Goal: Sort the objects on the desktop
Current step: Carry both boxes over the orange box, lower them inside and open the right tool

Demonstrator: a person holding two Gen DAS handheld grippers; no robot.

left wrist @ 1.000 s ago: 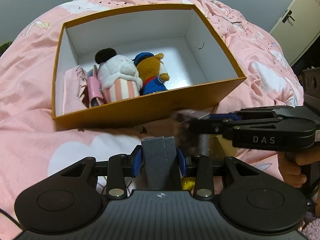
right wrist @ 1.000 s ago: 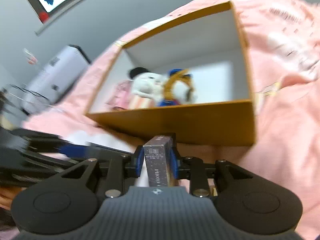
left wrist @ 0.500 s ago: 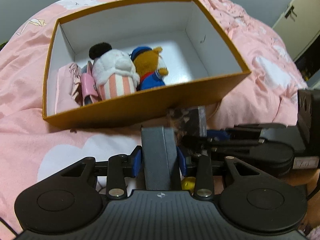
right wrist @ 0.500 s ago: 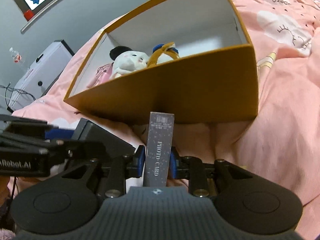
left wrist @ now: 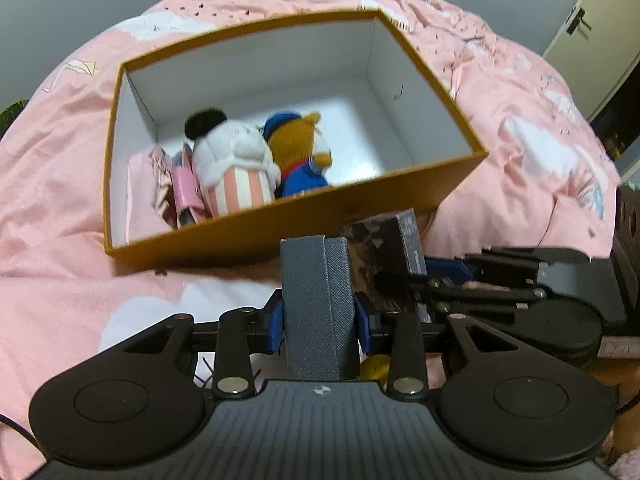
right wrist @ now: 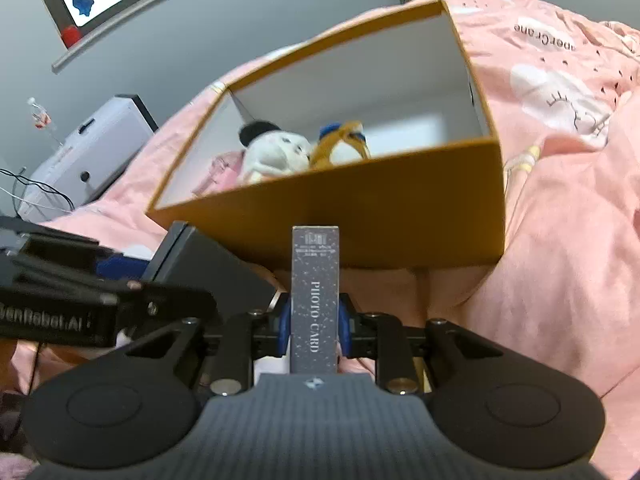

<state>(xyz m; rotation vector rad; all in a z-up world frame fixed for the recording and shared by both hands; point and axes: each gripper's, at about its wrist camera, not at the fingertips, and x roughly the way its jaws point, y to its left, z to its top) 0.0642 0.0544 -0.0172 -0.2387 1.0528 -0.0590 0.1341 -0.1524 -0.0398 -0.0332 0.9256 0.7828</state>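
Observation:
An open orange box (left wrist: 280, 232) sits on the pink bedding, holding a white plush (left wrist: 234, 164), a bear plush in blue (left wrist: 300, 156) and pink pouches (left wrist: 182, 184). My left gripper (left wrist: 320, 316) is shut on a grey textured case (left wrist: 318, 300) just in front of the box's near wall, its jaws still closing. My right gripper (right wrist: 314, 324) grips a slim dark box marked PHOTO CARD (right wrist: 315, 280), jaws also closing, right beside the grey case (right wrist: 208, 264) and short of the orange box (right wrist: 360, 208). The card box (left wrist: 384, 248) shows at the right of the left wrist view.
Pink bedding (left wrist: 80, 280) with cloud prints lies all around the box. A small yellow thing (left wrist: 374, 366) lies under the left gripper. A white appliance (right wrist: 92, 148) and cables stand off the bed's left edge, a door (left wrist: 592, 28) at the far right.
The right gripper with the card box has sunk and drawn in close beside the grey case. The left gripper has held its place in front of the box.

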